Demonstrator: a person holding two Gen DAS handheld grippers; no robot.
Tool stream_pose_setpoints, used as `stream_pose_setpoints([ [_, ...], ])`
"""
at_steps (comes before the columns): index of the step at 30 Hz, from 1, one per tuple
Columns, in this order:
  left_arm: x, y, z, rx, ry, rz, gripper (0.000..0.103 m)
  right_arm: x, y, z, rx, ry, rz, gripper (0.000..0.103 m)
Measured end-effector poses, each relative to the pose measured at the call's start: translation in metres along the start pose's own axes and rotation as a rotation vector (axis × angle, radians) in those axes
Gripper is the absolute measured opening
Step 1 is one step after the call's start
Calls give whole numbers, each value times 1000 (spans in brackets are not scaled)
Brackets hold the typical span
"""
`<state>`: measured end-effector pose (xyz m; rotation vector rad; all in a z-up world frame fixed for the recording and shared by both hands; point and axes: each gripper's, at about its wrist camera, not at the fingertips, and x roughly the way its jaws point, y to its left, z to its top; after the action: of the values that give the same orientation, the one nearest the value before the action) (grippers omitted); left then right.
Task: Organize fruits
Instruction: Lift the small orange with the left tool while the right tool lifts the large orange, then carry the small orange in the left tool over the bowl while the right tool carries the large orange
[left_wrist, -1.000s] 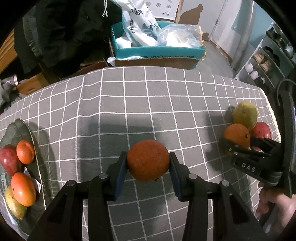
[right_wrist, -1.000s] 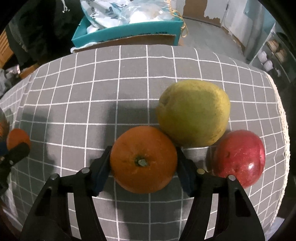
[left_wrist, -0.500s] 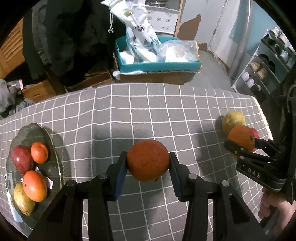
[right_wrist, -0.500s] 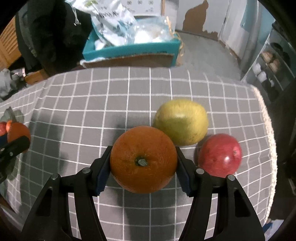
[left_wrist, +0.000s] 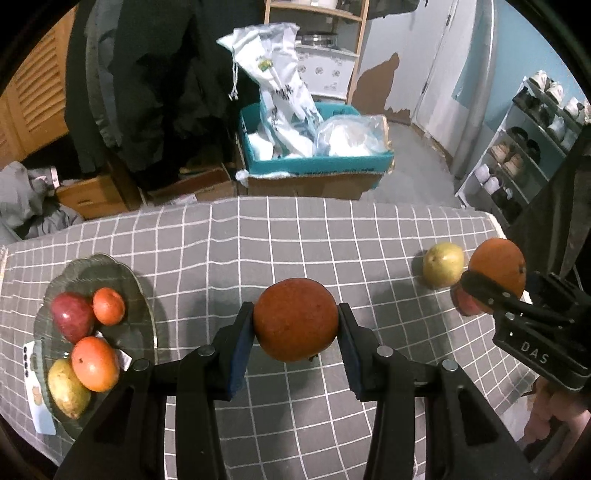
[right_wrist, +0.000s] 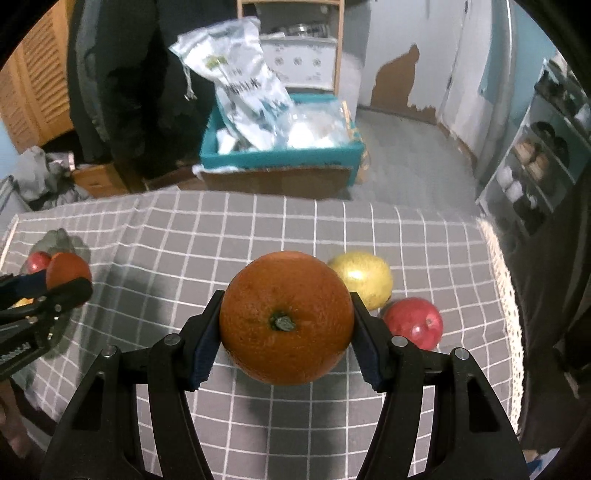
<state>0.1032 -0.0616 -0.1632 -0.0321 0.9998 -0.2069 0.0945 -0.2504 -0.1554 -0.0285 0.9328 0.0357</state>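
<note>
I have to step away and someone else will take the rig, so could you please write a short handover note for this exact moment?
Left gripper: shut on a reddish-orange fruit, held above the cloth.
Right gripper: shut on an orange, also held off the cloth.
Glass plate on the left side of the table: four fruits already in it.
Left on the cloth at the right: a yellow-green fruit and a red fruit.
To do, probably: carry both held fruits to the plate, then fetch those two.

Matt checked cloth (left_wrist: 295, 236), ribbed glass plate (left_wrist: 144, 295), pitted orange (right_wrist: 286, 317).
</note>
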Motion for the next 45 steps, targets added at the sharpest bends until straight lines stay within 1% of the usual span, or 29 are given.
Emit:
stream_pose_setpoints([
  [13,-56,0,-1,21,-104,8,44,-58,13,7,-26,-124,37,63],
  [22,-85,1,-2,38,-164,15,44,-86,19,10,-39,-187,62,63],
  [27,-100,6,-2,32,-195,14,44,-99,24,12,-48,-218,79,63],
  [35,-114,19,-2,13,-224,27,44,-110,38,18,-77,-248,105,63],
  [45,-120,49,-7,-36,-232,61,44,-103,71,31,-111,-242,156,63],
])
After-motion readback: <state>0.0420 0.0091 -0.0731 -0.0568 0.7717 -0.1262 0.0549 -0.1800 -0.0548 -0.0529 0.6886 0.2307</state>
